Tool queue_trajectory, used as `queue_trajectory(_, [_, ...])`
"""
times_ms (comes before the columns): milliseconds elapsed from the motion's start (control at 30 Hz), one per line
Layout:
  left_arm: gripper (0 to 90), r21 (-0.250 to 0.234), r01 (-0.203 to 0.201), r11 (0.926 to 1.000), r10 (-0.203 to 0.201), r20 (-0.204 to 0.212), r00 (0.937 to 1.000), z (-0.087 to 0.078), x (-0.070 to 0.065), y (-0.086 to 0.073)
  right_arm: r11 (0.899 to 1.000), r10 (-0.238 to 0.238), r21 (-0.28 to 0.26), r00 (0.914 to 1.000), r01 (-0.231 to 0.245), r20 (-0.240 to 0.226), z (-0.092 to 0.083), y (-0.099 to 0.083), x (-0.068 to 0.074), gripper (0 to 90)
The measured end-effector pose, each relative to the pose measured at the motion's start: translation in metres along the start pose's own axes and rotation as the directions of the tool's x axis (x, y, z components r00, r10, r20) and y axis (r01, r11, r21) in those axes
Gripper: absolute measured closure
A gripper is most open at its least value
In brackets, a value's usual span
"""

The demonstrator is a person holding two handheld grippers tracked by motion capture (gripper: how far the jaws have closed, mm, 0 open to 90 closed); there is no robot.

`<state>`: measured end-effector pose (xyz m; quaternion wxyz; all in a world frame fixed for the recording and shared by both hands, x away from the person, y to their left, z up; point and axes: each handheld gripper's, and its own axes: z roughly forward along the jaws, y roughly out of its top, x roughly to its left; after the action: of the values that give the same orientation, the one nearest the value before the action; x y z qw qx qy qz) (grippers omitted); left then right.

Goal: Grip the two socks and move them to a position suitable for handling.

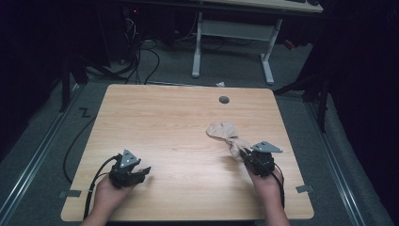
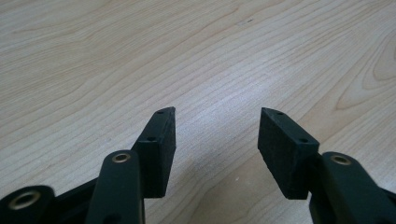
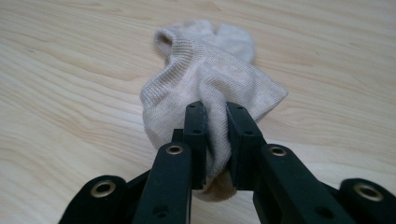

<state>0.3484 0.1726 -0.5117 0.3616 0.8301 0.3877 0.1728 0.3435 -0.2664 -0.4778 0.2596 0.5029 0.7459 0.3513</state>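
Dim room, wooden table (image 1: 179, 122). Right gripper (image 3: 215, 122) pinching beige sock (image 3: 205, 70), bunched; lift slow, keep pinch firm. Left gripper (image 2: 217, 135) spread wide, holding nothing, ready to catch loose end.

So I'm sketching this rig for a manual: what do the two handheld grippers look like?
Both are black. The left gripper and the right gripper each carry a grey three-cornered plate on top and trail a black cable along the forearm. Up close, the jaws end in flat rectangular black pads on arms with brass-coloured rivets. No sleeves show.
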Motion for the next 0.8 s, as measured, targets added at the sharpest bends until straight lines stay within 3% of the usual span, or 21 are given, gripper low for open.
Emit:
queue_trajectory(233, [47.1, -0.003, -0.001, 1.0000, 0.001, -0.003, 1.0000, -0.001, 0.001, 0.000, 0.998, -0.055, -0.033, 0.9965, 0.053, -0.063, -0.007, 0.006, 0.031, 79.4])
queue_trajectory(467, [47.0, 0.001, -0.003, 1.0000, 0.003, -0.002, 1.0000, -0.001, 0.001, 0.000, 0.992, -0.124, -0.051, 0.9804, 0.117, -0.153, -0.008, 0.013, 0.069, 79.0])
queue_trajectory(500, [47.1, 0.001, -0.003, 1.0000, 0.003, -0.002, 1.0000, -0.001, 0.001, 0.000, 0.992, -0.124, -0.051, 0.9804, 0.117, -0.153, -0.008, 0.013, 0.069, 79.0])
queue_trajectory(533, [47.1, -0.002, -0.004, 1.0000, 0.004, -0.004, 1.0000, 0.000, 0.000, 0.000, 0.989, -0.146, -0.052, 0.9725, 0.139, -0.181, -0.006, 0.015, 0.079, 78.9])
queue_trajectory(800, [47.0, -0.001, -0.007, 1.0000, 0.007, -0.006, 1.0000, 0.000, 0.000, 0.001, 0.979, -0.204, -0.048, 0.9418, 0.199, -0.267, 0.000, 0.017, 0.115, 78.3])
